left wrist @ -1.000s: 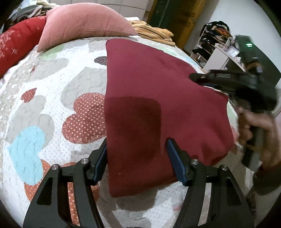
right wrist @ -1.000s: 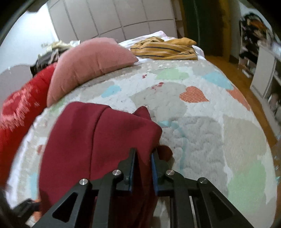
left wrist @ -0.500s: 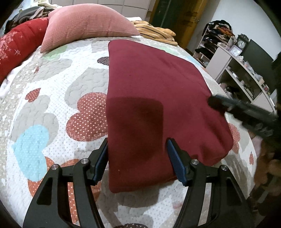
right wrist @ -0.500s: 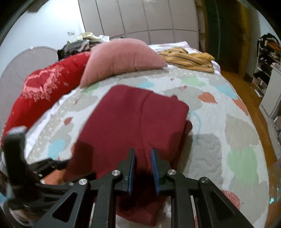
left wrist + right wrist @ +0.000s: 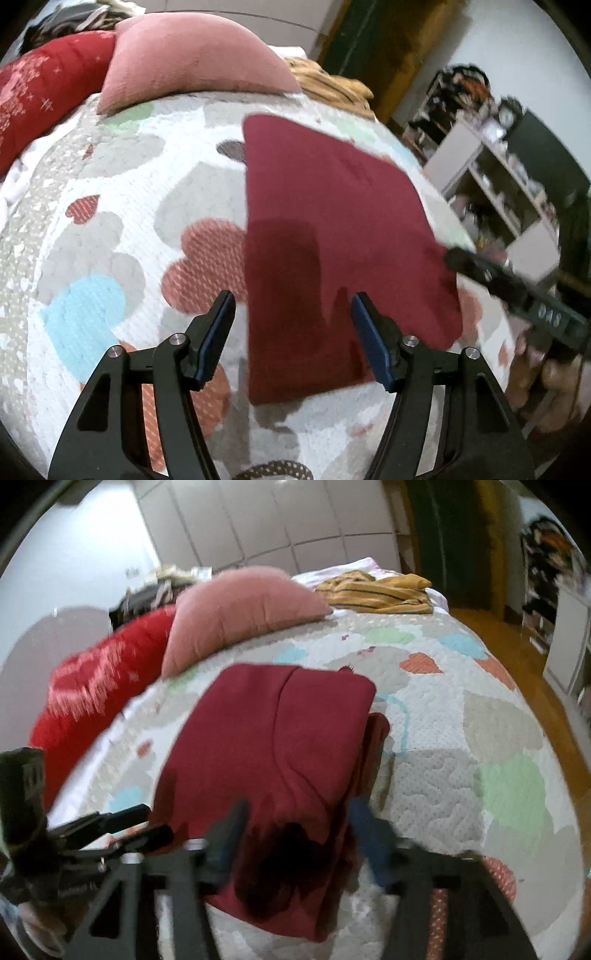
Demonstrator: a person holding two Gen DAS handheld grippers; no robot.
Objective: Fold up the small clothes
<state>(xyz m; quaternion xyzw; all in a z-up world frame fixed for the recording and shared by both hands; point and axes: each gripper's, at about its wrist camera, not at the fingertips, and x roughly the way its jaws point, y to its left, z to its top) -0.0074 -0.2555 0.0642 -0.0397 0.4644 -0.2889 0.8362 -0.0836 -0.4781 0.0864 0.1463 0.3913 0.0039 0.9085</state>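
Note:
A dark red garment (image 5: 332,221) lies folded flat on the heart-patterned quilt (image 5: 110,229). My left gripper (image 5: 293,321) hovers over its near edge, its jaws opening. Its blue fingers (image 5: 221,317) straddle the cloth's left part without pressing it. In the right wrist view the same garment (image 5: 273,746) shows a folded layer on top. My right gripper (image 5: 299,834), blurred, is over the garment's near end. Its jaws are opening wide and the pads are clear of the cloth. Each gripper also shows in the other's view, the right gripper (image 5: 517,291) at the garment's right side and the left gripper (image 5: 110,823) at its left.
A pink pillow (image 5: 192,59) and a red cushion (image 5: 48,88) lie at the head of the bed. A yellow striped garment (image 5: 373,590) sits at the far corner. Shelves (image 5: 509,177) and wooden floor (image 5: 517,635) border the bed's right side.
The right gripper, shut on the garment's edge a second ago, has let go and spread wide, leaving the cloth folded over. The left gripper has risen slightly and widened.

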